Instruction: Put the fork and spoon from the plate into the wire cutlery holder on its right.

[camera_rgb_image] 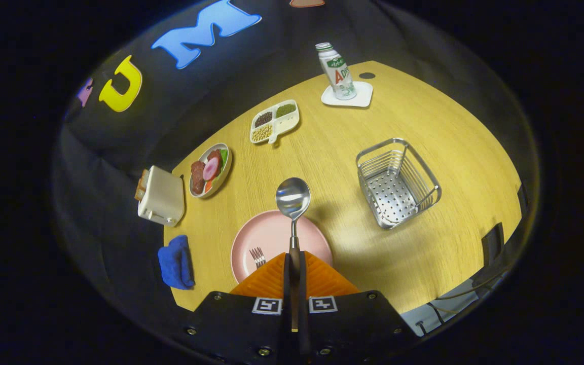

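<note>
My gripper is shut on the handle of a steel spoon, which sticks out ahead of the fingers with its bowl raised above the table. Below it lies the pink plate, and the tines of a fork show on the plate just left of the fingers; the fork's handle is hidden under them. The wire cutlery holder stands on the wooden table to the right of the plate, with nothing inside it.
A white toaster and a blue cloth sit left of the plate. Beyond are a plate of food, a divided dish of beans and a bottle on a white coaster.
</note>
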### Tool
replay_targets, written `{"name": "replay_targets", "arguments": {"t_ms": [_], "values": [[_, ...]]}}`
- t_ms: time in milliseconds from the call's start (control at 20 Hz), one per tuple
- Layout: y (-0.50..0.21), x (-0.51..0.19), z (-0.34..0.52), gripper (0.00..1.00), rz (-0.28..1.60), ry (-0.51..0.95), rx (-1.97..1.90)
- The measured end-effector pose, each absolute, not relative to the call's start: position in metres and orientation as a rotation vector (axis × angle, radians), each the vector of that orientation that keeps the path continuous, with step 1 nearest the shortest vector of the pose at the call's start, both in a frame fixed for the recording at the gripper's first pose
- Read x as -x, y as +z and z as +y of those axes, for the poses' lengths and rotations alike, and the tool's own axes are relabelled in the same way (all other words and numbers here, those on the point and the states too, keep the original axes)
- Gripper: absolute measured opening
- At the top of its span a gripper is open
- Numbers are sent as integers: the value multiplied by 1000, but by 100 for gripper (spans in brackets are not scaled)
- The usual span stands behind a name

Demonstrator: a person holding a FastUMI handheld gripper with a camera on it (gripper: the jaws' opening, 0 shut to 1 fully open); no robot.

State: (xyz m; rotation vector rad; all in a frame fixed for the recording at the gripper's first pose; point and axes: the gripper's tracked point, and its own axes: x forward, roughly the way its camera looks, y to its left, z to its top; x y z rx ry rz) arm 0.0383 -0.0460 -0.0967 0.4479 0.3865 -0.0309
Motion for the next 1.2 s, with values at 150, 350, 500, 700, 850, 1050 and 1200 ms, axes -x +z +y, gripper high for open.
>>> {"name": "replay_targets", "arguments": {"t_ms": [150,350,500,700,850,1050,1200], "values": [[-78,-32,-75,5,347,-66,-478],[-77,-27,-108,5,365,-100,-504],[-84,-22,-120,5,420,-101,-520],[-95,-21,-131,5,514,-100,-518],[-102,-24,-140,5,575,-110,-492],[-106,-30,-144,5,637,-107,-470],[-106,-32,-144,5,692,-96,-480]]}}
